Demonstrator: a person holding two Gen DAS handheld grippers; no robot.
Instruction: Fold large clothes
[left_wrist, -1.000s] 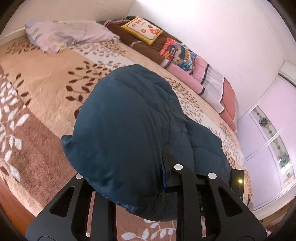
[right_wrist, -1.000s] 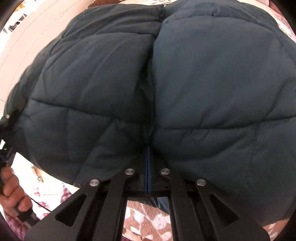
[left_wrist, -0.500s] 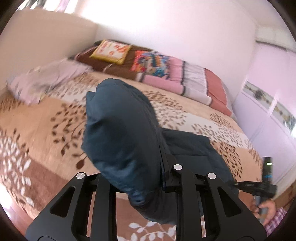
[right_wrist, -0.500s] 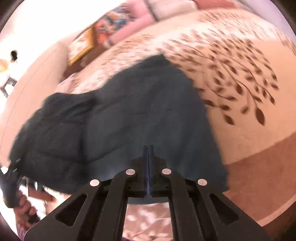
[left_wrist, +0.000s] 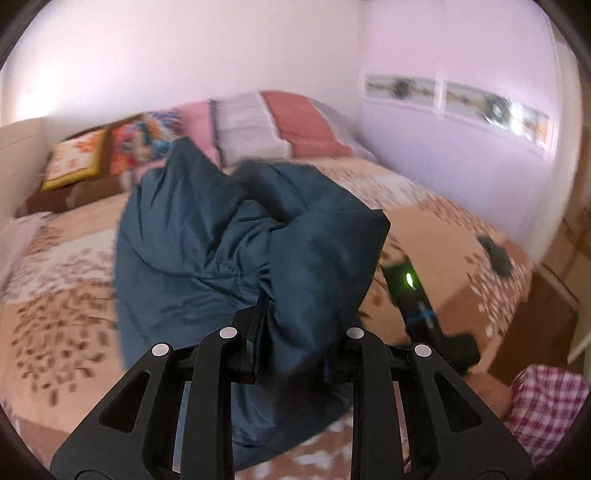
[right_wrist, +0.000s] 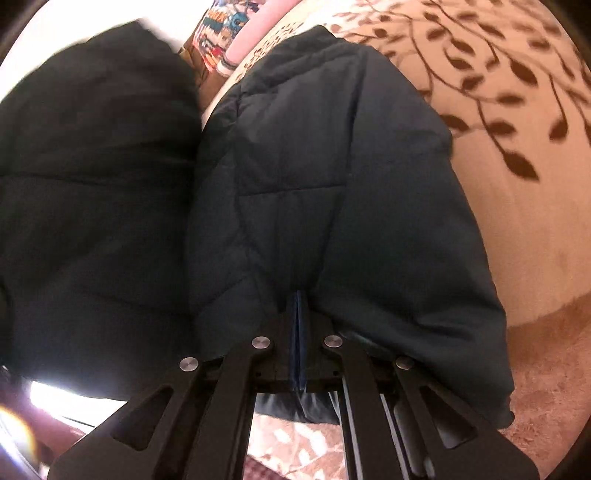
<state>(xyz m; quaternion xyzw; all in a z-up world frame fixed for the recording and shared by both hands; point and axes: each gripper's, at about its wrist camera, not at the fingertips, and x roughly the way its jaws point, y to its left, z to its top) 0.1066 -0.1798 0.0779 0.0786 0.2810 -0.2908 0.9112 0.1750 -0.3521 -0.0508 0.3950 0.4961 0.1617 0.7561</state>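
A dark blue quilted jacket (left_wrist: 240, 236) is bunched up over the leaf-patterned bed cover (left_wrist: 55, 280). My left gripper (left_wrist: 295, 354) is shut on a thick fold of it, and the padding bulges between and over its fingers. In the right wrist view the same jacket (right_wrist: 332, 192) fills most of the picture, doubled into two lobes. My right gripper (right_wrist: 299, 350) is shut on a thin edge of the fabric. The right gripper's body with a green light (left_wrist: 410, 280) shows at the right of the left wrist view, held by a hand in a checked sleeve (left_wrist: 543, 410).
Several cushions (left_wrist: 155, 140) and folded blankets (left_wrist: 295, 125) line the head of the bed by the white wall. A wardrobe with patterned panels (left_wrist: 461, 99) stands at the right. A small dark object (left_wrist: 496, 254) lies near the bed's right edge.
Both grippers have swung sideways and rolled, carrying the jacket. The left view turned from the bed's left side toward the wardrobe. The jacket, spread wide before, now hangs doubled and bunched between the grippers.
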